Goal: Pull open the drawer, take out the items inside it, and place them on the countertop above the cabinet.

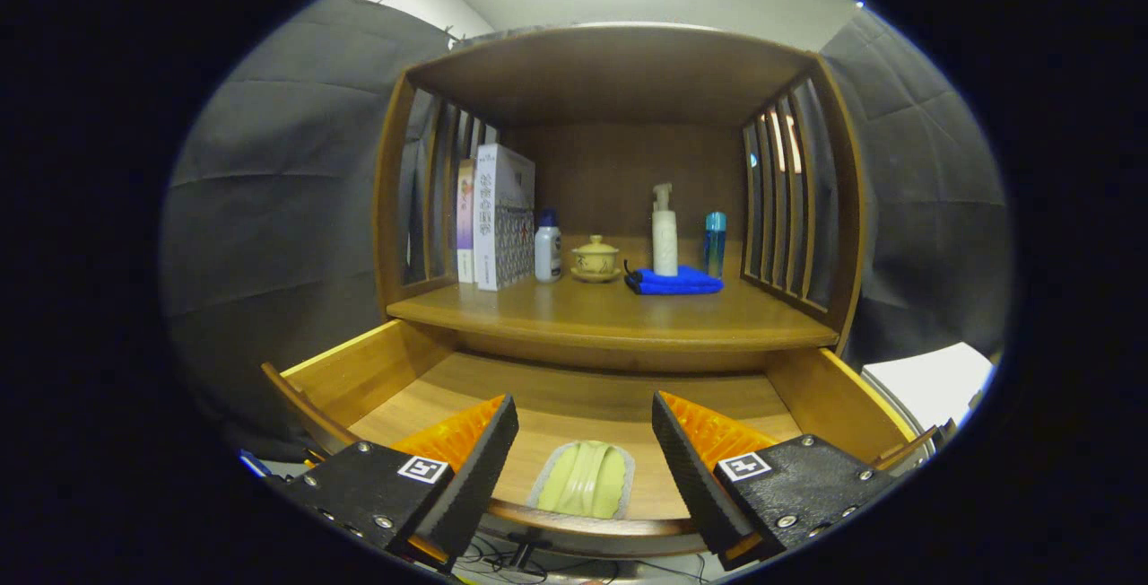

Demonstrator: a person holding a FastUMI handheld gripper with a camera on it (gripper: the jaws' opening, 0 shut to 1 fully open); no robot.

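Observation:
The wooden drawer (pixel 359 370) stands pulled open below the cabinet's countertop (pixel 619 316). On its floor, close to the front wall, lies a pale green ridged item in a clear wrapper (pixel 585 480). My gripper (pixel 585 428) hovers open above the drawer, its two fingers (pixel 484 459) set wide apart, and the green item shows in the gap between them, slightly below. Nothing is held.
On the countertop stand two boxes (pixel 498 217), a small white bottle (pixel 548 247), a yellow lidded cup on a saucer (pixel 595 258), a white pump bottle (pixel 664 231), a blue bottle (pixel 714 242) and a folded blue cloth (pixel 674 281). Slatted side panels (pixel 789 199) flank the shelf.

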